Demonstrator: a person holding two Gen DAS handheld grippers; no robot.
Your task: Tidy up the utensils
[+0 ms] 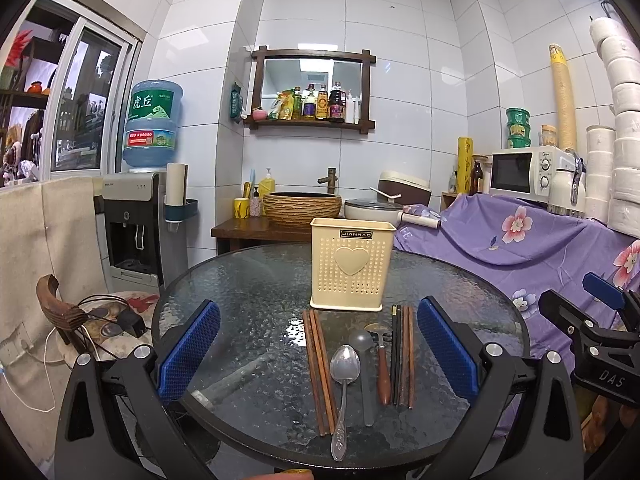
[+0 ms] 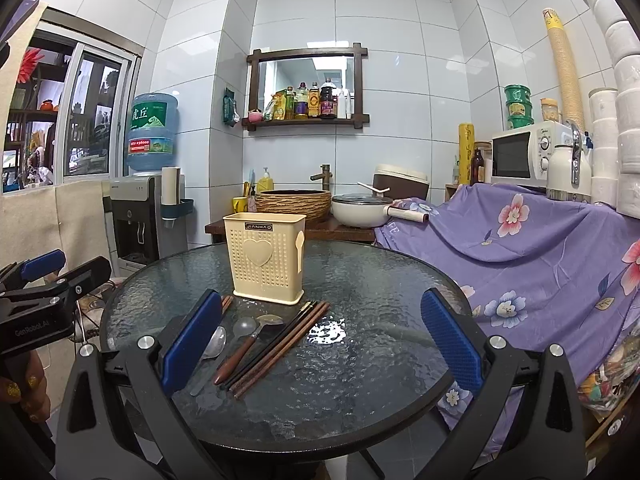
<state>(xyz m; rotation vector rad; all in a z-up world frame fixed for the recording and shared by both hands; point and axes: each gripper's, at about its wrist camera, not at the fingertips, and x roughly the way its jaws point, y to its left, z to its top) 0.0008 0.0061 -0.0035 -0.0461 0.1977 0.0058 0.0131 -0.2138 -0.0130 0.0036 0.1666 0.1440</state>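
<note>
The left gripper (image 1: 319,350) hovers with its blue pads spread wide and nothing between them, and straight ahead of it the utensils lie in a row on the round glass table (image 1: 224,280): 2 brown chopsticks (image 1: 318,372), a metal spoon (image 1: 344,384), a grey spoon (image 1: 362,368), a wooden-handled spoon (image 1: 382,364) and 4 more chopsticks (image 1: 402,356). Beyond them stands the cream utensil holder (image 1: 351,264), upright. The right gripper (image 2: 320,344) is likewise spread and empty, with the utensils by its left pad.
</note>
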